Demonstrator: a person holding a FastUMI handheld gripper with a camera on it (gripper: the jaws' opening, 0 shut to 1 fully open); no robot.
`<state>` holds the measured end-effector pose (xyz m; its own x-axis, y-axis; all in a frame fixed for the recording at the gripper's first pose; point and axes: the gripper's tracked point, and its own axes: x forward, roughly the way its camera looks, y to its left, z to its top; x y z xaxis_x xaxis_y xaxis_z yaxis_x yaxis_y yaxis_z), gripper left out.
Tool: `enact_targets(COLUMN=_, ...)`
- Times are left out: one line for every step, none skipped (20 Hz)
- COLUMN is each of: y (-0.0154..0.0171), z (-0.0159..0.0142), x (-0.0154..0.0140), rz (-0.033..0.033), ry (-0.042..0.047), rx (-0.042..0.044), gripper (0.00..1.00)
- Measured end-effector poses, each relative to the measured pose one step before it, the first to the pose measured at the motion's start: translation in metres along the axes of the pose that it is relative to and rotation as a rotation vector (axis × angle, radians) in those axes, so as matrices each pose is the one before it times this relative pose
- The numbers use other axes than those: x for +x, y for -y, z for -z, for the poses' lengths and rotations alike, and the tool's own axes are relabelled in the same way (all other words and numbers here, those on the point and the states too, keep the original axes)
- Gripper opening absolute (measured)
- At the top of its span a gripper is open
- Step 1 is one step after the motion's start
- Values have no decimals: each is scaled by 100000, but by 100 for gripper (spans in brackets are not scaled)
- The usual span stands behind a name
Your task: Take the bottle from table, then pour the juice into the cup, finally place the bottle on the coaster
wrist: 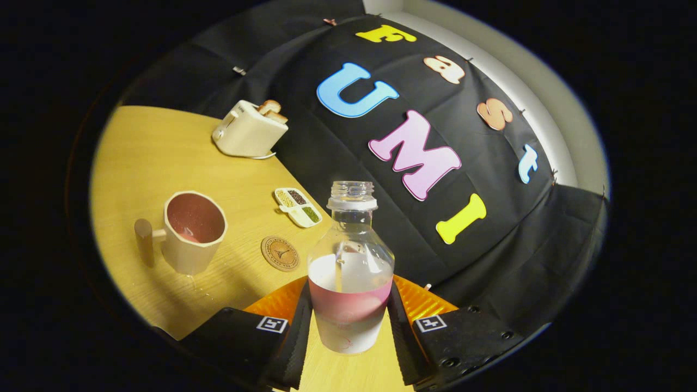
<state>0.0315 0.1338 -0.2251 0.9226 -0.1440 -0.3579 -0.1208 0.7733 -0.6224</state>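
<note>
A clear uncapped bottle [351,267] with a white label and some pink juice in its lower part sits between my two fingers, and my gripper [348,321] is shut on it. The bottle is held off the table. The view is tilted. Beyond the fingers to the left stands a cream cup [190,231] with a wooden handle and a pinkish inside; a little pink liquid lies at its bottom. A round brown coaster [280,253] lies flat on the table between the cup and the bottle.
A cream toaster [249,130] with toast in its slots stands far back by the black cloth wall. A small white divided dish [297,207] of seeds lies beyond the coaster. The yellow wooden table [141,158] ends at the cloth wall.
</note>
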Motion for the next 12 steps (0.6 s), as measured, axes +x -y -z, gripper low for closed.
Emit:
enact_targets(y=-48, z=11, x=-207, rz=447, ry=-117, rx=-2954, gripper=69)
enact_targets(y=-66, z=-50, x=130, rz=498, ry=-159, rx=-3014, gripper=69)
enact_targets(y=-298, z=-195, x=-13, rz=144, ry=-176, rx=-4065, gripper=70)
enact_targets(y=-159, z=-128, x=57, rz=-37, ry=31, rx=-2819, gripper=70)
enact_targets(y=-159, z=-113, x=-43, rz=-181, ry=31, rx=-3361, gripper=70)
enact_targets(y=-159, z=-57, x=64, rz=-95, ry=291, rx=-2567, gripper=69)
enact_targets(y=-142, z=-112, x=-46, rz=-258, ry=190, rx=-2359, gripper=70)
enact_targets(y=-353, z=-127, x=126, rz=-749, ry=111, rx=-2571, gripper=69)
enact_targets(y=-300, z=-112, x=123, rz=-604, ry=226, rx=-2720, gripper=69)
enact_targets(y=-261, z=-155, x=-15, rz=-616, ry=224, rx=-2968, gripper=69)
enact_targets(y=-235, z=-181, x=-15, rz=-363, ry=579, rx=-2741, gripper=69)
enact_targets(y=-281, z=-304, x=-4, rz=-528, ry=736, rx=-2676, gripper=69)
